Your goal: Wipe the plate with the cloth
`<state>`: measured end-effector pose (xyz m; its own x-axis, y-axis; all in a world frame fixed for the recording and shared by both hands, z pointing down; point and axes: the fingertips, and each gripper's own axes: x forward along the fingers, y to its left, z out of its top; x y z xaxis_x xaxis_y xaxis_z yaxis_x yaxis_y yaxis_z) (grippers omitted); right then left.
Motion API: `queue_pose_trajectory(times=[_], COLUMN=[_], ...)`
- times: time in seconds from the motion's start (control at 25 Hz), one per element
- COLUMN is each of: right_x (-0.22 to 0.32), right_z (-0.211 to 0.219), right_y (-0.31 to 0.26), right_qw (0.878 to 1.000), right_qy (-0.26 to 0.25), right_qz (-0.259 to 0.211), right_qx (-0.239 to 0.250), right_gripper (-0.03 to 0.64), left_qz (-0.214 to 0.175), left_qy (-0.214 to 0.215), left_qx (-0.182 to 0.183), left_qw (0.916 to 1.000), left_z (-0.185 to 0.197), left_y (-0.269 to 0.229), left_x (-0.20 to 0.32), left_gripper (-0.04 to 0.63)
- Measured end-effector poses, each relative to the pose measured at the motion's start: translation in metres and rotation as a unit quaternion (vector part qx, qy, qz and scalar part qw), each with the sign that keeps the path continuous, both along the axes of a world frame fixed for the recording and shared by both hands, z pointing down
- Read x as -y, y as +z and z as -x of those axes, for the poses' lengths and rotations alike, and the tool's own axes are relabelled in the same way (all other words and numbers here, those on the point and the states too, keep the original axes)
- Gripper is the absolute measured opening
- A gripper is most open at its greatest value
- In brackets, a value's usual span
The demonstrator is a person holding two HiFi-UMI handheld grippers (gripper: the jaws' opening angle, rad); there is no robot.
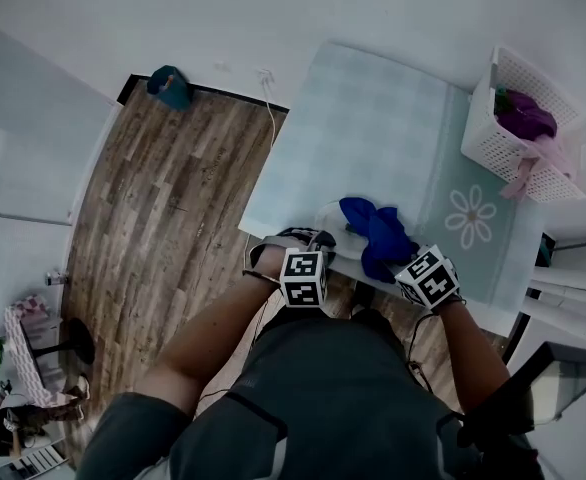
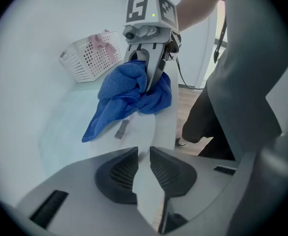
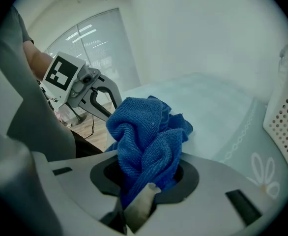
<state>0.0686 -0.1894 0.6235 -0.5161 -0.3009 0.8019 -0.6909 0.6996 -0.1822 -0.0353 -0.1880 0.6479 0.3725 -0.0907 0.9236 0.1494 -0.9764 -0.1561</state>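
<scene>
With the right gripper (image 3: 141, 183) clamping the bunched cloth (image 3: 149, 136) on the plate (image 2: 145, 129) and the left gripper (image 2: 144, 157) pinching its near rim at the table's (image 1: 373, 128) near edge, hard strokes could slide it off.

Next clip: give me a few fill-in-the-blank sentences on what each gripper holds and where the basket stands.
1. The right gripper is shut on the ____ cloth.
2. The left gripper clamps the rim of the plate, which is ____.
3. The white basket stands on the table on the ____ gripper's side.
Missing words: blue; white; right.
</scene>
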Motion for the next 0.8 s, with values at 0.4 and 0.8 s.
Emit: queue_pose_trajectory(times=[0.4, 0.8], right_x=[0.028, 0.035], right_z=[0.072, 0.143], right_y=[-0.045, -0.003], right_qw=[0.998, 0.998], right_qy=[-0.011, -0.06], right_qz=[-0.032, -0.032], right_qx=[0.045, -0.006], right_gripper=[0.137, 0.137], left_qz=[0.003, 0.019], left_qy=[-0.041, -0.132], left_qx=[-0.013, -0.045], left_qw=[0.9991, 0.9901], left_z=[0.034, 0.084], left_y=[-0.007, -0.014], left_x=[0.015, 0.02], left_gripper=[0.075, 0.075])
